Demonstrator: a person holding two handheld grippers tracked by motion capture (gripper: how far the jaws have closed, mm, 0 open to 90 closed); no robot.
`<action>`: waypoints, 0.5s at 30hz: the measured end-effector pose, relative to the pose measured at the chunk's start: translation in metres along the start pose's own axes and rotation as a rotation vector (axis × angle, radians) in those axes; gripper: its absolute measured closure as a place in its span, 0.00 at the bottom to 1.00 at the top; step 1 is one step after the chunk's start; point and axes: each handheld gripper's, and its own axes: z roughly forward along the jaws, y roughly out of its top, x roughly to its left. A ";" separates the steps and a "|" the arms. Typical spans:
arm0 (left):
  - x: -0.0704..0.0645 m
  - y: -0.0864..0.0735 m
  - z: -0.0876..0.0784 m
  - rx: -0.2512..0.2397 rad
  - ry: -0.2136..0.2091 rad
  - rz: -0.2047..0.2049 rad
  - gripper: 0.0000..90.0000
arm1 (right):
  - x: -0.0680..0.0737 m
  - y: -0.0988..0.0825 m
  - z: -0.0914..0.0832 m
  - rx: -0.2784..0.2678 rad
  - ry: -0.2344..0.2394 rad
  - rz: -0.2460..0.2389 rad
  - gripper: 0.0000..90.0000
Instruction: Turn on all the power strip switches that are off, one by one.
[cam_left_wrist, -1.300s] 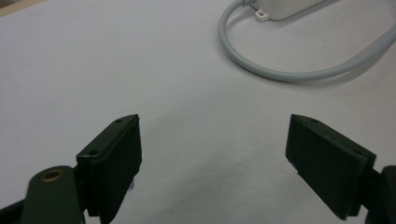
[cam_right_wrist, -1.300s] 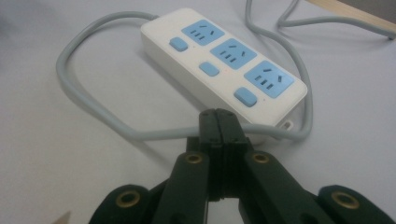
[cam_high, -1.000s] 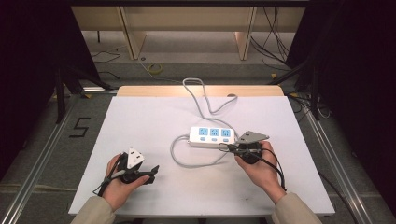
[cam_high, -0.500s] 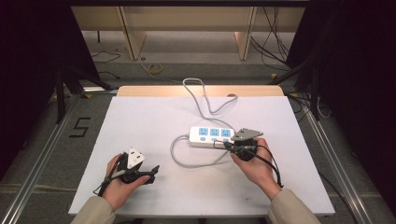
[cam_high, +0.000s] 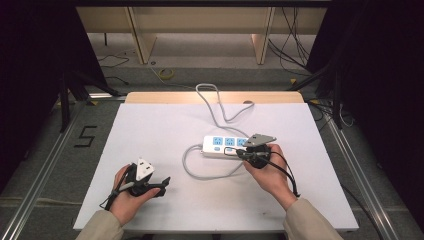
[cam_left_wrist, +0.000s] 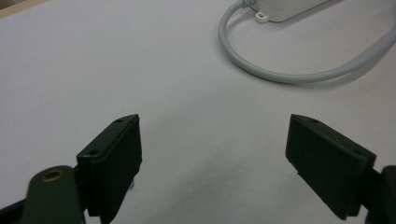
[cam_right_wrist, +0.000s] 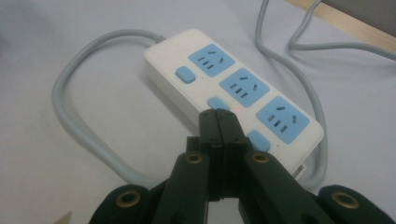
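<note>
A white power strip with three blue sockets and three blue switches lies mid-table. Its grey cable loops to the left of it. My right gripper is shut with nothing between its jaws. In the right gripper view its closed tips sit at the near edge of the middle switch, beside a small red light; I cannot tell whether they press it. My left gripper rests low at the front left, well away from the strip. Its jaws stand wide open and empty over bare table.
The strip's cable snakes to the back edge of the white table and drops off it. A wooden strip runs along that far edge. Metal rails flank the table on the floor.
My right hand has edged a little to the left, bringing the shut gripper onto the strip's near side. The left hand has stayed put.
</note>
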 end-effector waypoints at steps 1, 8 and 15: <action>0.000 0.000 0.000 0.000 0.000 0.000 0.20 | 0.000 0.001 0.001 0.002 0.000 0.000 1.00; 0.000 0.000 0.000 -0.004 0.001 -0.005 0.20 | 0.001 0.008 0.004 0.004 -0.002 -0.009 1.00; 0.000 0.000 0.000 -0.005 0.001 -0.003 0.20 | 0.002 0.013 0.008 0.011 -0.001 -0.011 1.00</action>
